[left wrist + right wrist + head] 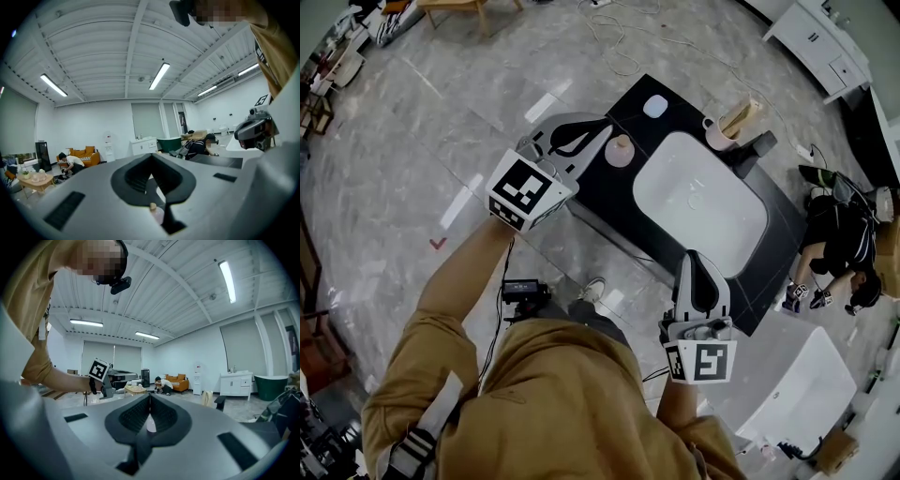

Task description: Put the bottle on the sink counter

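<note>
A small pink bottle point(619, 150) stands upright on the left corner of the black sink counter point(609, 202), beside the white basin point(698, 202). My left gripper point(602, 130) hovers just left of the bottle with its jaws shut and nothing between them. In the left gripper view the bottle point(157, 214) shows below the closed jaws of the left gripper point(151, 157), apart from them. My right gripper point(696, 256) is over the counter's near edge. In its own view the right gripper point(150, 400) is shut and empty, and the left gripper's marker cube point(98, 371) shows at the left.
At the counter's far side are a cup holding a wooden thing point(724, 130), a dark faucet point(759, 145) and a small pale oval object point(655, 106). A person crouches on the floor at the right point(839, 246). A white tub point(797, 386) stands lower right.
</note>
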The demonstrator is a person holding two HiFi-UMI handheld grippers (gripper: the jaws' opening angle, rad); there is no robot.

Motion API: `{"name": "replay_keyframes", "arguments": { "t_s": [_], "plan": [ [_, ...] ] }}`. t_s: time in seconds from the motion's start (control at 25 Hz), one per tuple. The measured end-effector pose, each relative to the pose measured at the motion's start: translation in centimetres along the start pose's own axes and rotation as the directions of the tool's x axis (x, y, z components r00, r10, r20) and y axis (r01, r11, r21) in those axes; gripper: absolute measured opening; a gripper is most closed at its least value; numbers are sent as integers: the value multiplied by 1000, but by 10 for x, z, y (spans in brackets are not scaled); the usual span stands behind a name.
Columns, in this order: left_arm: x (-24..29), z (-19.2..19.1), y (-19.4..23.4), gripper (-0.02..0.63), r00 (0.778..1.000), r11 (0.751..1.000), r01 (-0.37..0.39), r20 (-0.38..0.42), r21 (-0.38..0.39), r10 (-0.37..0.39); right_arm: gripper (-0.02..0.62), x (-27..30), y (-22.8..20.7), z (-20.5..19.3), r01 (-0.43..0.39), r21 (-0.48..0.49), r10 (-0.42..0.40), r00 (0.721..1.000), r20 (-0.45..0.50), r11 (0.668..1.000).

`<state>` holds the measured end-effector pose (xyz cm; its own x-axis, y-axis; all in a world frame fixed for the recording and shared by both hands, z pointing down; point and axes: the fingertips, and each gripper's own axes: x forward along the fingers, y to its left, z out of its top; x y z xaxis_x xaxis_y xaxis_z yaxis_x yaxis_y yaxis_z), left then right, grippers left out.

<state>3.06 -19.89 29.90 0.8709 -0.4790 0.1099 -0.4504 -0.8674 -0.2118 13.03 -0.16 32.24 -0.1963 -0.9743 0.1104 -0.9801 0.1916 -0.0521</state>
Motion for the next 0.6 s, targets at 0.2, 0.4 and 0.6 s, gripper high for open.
{"name": "replay_keyframes", "arguments": {
  "t_s": [0.2,0.4,0.6],
  "plan": [
    [-22,17,5,3,1000,1000,-19,22,-21,19,6,0,0,4,1,-13,-1,1000,11,1000],
    [-47,39,9,3,998,999,-25,54,-47,27,6,2,2,12,2,-27,-1,1000,20,1000],
    [-64,53,10,3,996,998,-38,81,-54,42,6,1,0,15,6,-36,-5,1000,29,999]
  ]
}}
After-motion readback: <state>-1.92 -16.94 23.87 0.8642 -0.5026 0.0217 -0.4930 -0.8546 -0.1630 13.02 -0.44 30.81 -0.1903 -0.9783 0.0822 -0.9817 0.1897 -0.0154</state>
